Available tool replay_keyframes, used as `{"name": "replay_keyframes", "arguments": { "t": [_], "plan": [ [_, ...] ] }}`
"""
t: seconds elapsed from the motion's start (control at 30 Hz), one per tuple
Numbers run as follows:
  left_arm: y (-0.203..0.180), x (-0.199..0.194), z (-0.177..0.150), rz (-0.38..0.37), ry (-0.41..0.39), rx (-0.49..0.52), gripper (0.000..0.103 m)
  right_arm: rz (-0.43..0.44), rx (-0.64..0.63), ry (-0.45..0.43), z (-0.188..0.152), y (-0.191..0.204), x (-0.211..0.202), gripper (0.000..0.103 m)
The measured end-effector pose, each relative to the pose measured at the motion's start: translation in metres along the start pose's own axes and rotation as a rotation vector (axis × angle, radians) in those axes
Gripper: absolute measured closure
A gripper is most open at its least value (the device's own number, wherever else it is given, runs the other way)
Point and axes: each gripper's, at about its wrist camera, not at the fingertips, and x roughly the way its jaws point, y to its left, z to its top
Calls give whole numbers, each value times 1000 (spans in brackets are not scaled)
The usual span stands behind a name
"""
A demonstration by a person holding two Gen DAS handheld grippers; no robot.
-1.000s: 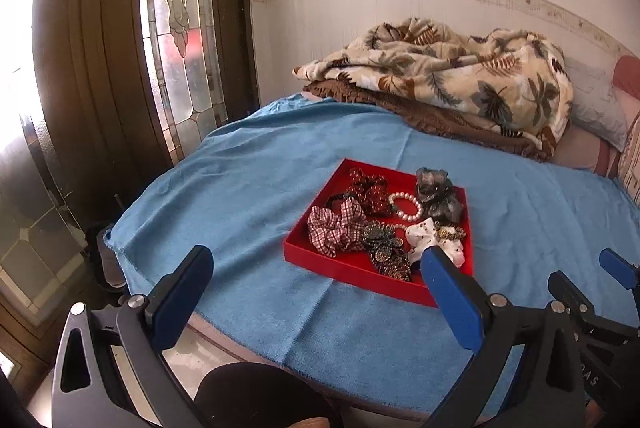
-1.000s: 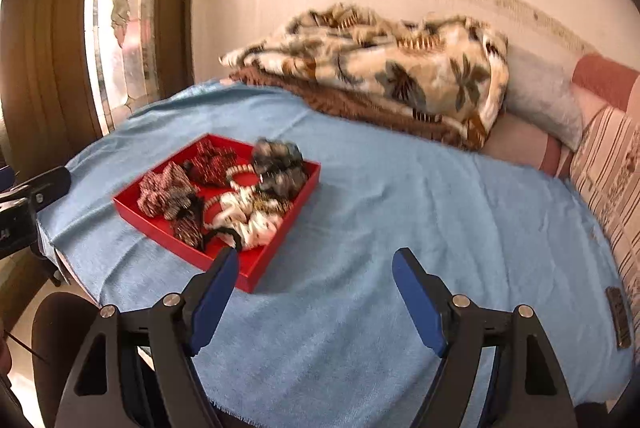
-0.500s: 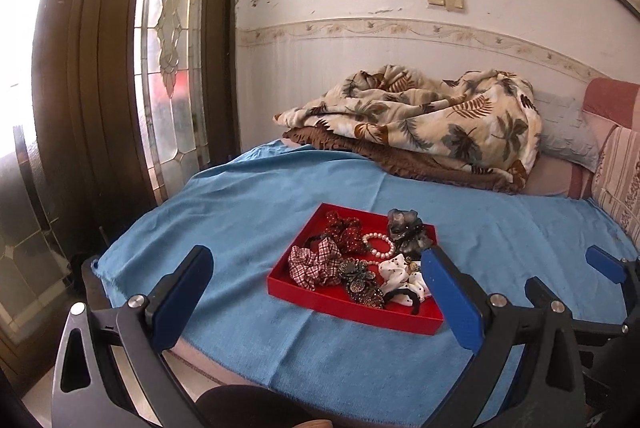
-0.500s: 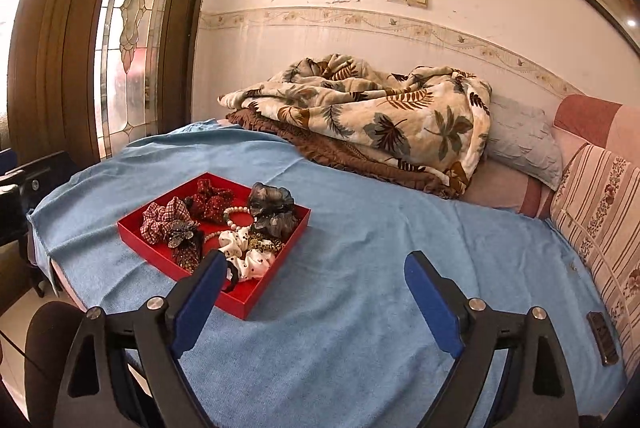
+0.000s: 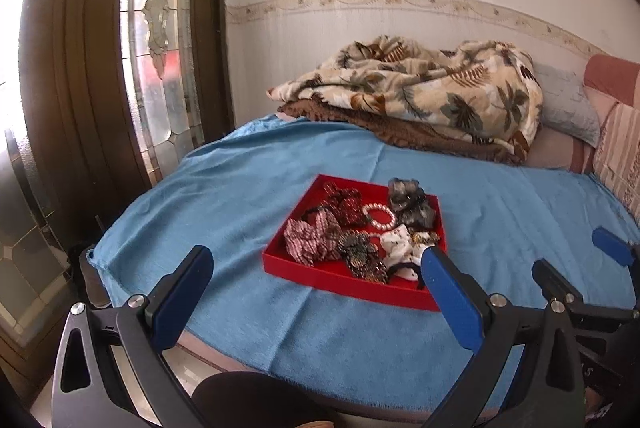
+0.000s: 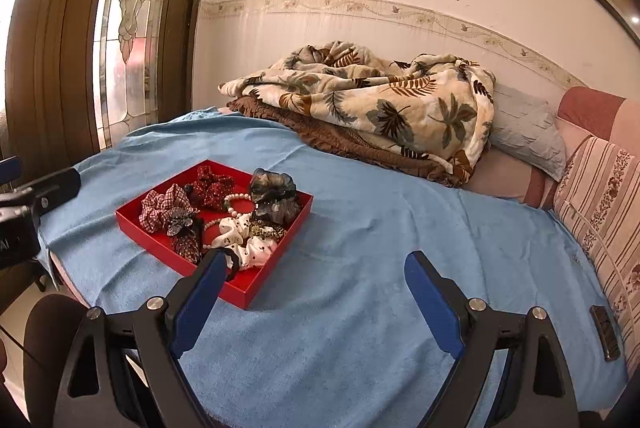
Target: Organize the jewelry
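A red tray (image 5: pixel 316 270) sits on a blue cloth (image 5: pixel 224 196) over a bed; it also shows in the right wrist view (image 6: pixel 136 224). In it lie a checked scrunchie (image 5: pixel 306 242), a dark red scrunchie (image 5: pixel 344 202), a pearl bracelet (image 5: pixel 378 218), a grey scrunchie (image 5: pixel 410 200), a white dotted scrunchie (image 5: pixel 400 248) and a dark beaded piece (image 5: pixel 360 256). My left gripper (image 5: pixel 316 294) is open and empty, held short of the tray's near edge. My right gripper (image 6: pixel 316 298) is open and empty, to the right of the tray over the cloth.
A leaf-print blanket (image 6: pixel 380 100) lies folded on a brown one at the back by the wall. A grey pillow (image 6: pixel 524 132) and striped cushion (image 6: pixel 600 196) are at the right. A stained-glass door (image 5: pixel 160 40) stands at left. A dark flat device (image 6: pixel 606 332) lies at the bed's right.
Both views have tilted up and then settled; the tray looks slightly closer than half a second ago. Both grippers stay open and nothing in the tray has moved.
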Motion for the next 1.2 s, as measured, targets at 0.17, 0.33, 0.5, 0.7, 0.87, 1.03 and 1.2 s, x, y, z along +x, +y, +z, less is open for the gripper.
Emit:
{"name": "replay_keyframes", "arguments": {
  "t": [0.17, 0.33, 0.5, 0.7, 0.87, 1.03, 1.2],
  "plan": [
    [-6, 8, -5, -25, 19, 28, 0, -12, 8, 13, -1, -3, 4, 10],
    [-1, 20, -6, -73, 51, 19, 0, -28, 12, 26, -2, -2, 7, 10],
    [9, 29, -5, -100, 68, 0, 0, -37, 8, 36, -2, 2, 11, 10],
    [20, 40, -5, -104, 91, -25, 0, -30, 12, 65, 1, 6, 21, 10],
    [23, 48, -8, -90, 116, -41, 0, -26, 29, 83, 5, 6, 28, 10],
    [23, 54, -11, -64, 136, -41, 0, -21, 19, 84, 8, 8, 32, 10],
    [22, 58, -12, -40, 147, -38, 0, -17, 17, 96, 7, 11, 36, 10]
  ]
}}
